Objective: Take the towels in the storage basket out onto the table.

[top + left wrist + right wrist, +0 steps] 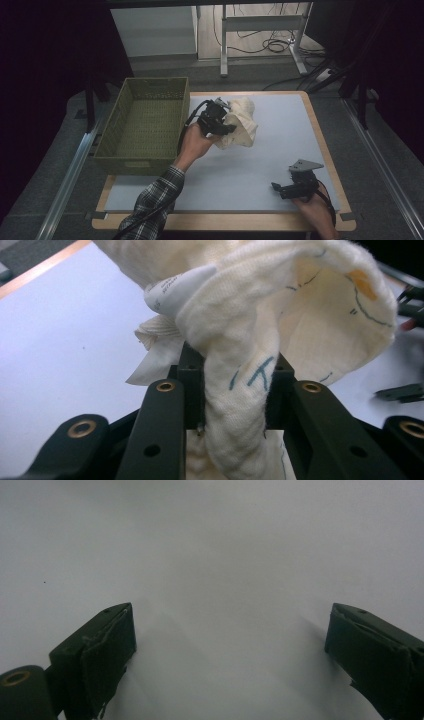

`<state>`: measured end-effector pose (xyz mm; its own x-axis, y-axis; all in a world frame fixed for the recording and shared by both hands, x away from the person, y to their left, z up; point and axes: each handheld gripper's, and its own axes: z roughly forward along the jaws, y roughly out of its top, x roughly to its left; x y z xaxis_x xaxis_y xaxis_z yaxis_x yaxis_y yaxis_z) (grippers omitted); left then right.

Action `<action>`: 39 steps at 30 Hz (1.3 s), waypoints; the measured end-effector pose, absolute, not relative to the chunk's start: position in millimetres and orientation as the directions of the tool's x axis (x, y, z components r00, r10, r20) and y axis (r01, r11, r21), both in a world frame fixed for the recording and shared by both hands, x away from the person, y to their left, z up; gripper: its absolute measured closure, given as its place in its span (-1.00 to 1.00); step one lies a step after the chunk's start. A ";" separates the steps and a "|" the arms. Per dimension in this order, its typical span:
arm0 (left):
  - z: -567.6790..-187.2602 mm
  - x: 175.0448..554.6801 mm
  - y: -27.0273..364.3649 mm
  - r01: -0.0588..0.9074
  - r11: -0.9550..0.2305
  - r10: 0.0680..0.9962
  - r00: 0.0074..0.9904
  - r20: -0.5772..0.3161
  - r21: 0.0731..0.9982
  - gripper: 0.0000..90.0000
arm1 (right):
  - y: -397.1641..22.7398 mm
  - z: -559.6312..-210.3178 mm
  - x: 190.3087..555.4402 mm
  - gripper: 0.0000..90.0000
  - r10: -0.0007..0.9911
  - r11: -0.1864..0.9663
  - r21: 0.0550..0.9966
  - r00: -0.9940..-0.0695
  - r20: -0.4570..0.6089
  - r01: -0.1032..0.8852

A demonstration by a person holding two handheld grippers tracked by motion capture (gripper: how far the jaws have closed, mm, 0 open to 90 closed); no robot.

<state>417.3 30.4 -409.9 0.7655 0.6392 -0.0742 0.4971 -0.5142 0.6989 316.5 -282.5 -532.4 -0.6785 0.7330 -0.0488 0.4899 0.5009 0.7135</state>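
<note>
A cream cloth (241,122) with blue and orange markings hangs bunched above the white mat, pinched by my left gripper (220,123). In the left gripper view a thick fold of the cloth (240,390) runs between the two black jaws, and a white label (175,287) shows near its top. My left gripper (235,390) is shut on that fold. My right gripper (281,188) rests low over the mat near the front right corner. In the right gripper view its jaws stand wide apart with only white mat between them, so my right gripper (230,635) is open.
An olive woven basket (112,131) stands at the table's left, just left of the held cloth. The white mat (280,135) covers the wooden tabletop. Beyond the far edge are desk legs and cables (272,45) on the floor.
</note>
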 end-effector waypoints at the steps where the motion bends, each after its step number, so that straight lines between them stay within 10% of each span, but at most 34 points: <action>1: -415.0 416.9 27.0 0.499 -0.516 0.633 0.770 -0.082 0.696 0.55 | -282.6 -532.4 316.5 -0.86 0.733 0.501 0.714 -0.679 -0.049 0.490; 20: -492.6 413.0 8.4 0.550 -0.544 0.660 0.747 -0.082 0.634 0.47 | -282.5 -532.4 316.5 -0.86 0.734 0.500 0.713 -0.677 -0.048 0.491; 30: -511.4 408.1 14.4 0.526 -0.532 0.668 0.742 -0.053 0.663 -0.34 | -282.6 -532.2 316.4 -0.86 0.734 0.501 0.712 -0.677 -0.049 0.492; 39: -498.6 381.8 33.8 0.495 -0.497 0.677 0.735 -0.038 0.713 -0.50 | -282.2 -532.1 316.3 -0.86 0.734 0.502 0.712 -0.677 -0.050 0.492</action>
<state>381.8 33.8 -498.6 0.7352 0.6768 -0.0380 0.4948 -0.4974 0.7126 316.3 -282.2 -532.1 -0.6769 0.7343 -0.0504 0.4916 0.5020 0.7116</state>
